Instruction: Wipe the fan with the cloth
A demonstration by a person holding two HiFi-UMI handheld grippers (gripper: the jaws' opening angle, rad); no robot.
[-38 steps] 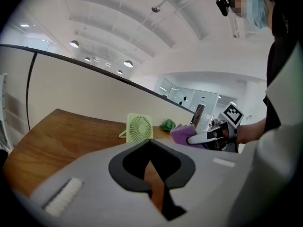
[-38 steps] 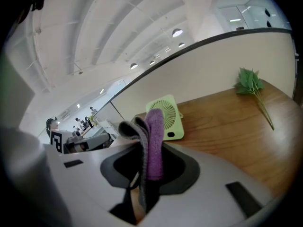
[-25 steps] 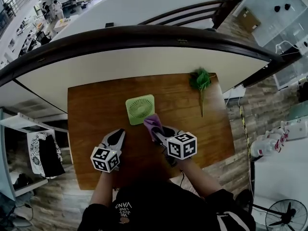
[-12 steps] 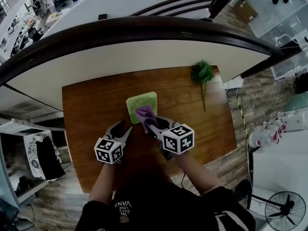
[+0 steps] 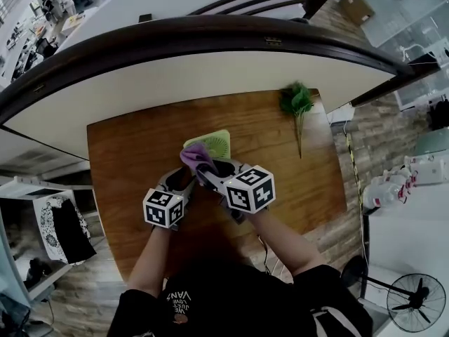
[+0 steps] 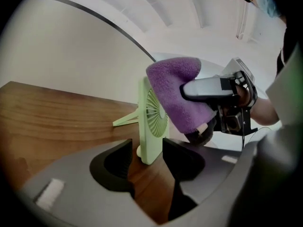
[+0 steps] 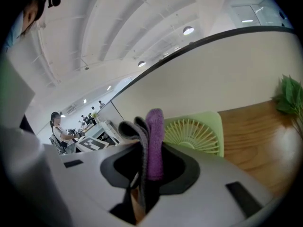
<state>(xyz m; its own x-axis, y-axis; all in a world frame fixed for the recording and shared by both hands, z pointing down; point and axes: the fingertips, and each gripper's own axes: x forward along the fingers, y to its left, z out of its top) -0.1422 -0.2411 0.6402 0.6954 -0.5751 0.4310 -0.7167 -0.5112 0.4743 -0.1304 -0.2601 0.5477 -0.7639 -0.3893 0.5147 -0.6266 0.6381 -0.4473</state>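
A small light-green fan (image 5: 216,142) stands upright on the wooden table (image 5: 126,153). My right gripper (image 5: 208,171) is shut on a purple cloth (image 5: 196,156) and holds it against the fan's grille. In the right gripper view the cloth (image 7: 154,136) sticks up between the jaws, with the fan (image 7: 199,132) just behind it. My left gripper (image 6: 147,157) is opening, its jaws on either side of the fan's (image 6: 152,122) lower corner and not pressing on it. The cloth (image 6: 175,93) and the right gripper (image 6: 213,90) show beside the fan there.
A green leafy sprig (image 5: 295,104) lies at the table's far right corner. Beyond the table's far edge runs a curved white wall with a dark rail (image 5: 210,41). A floor fan (image 5: 415,302) stands on the wooden floor at the lower right.
The left gripper went from shut to open and moved forward to the fan. The right gripper carried the cloth from the fan's lower right corner up and left across its face.
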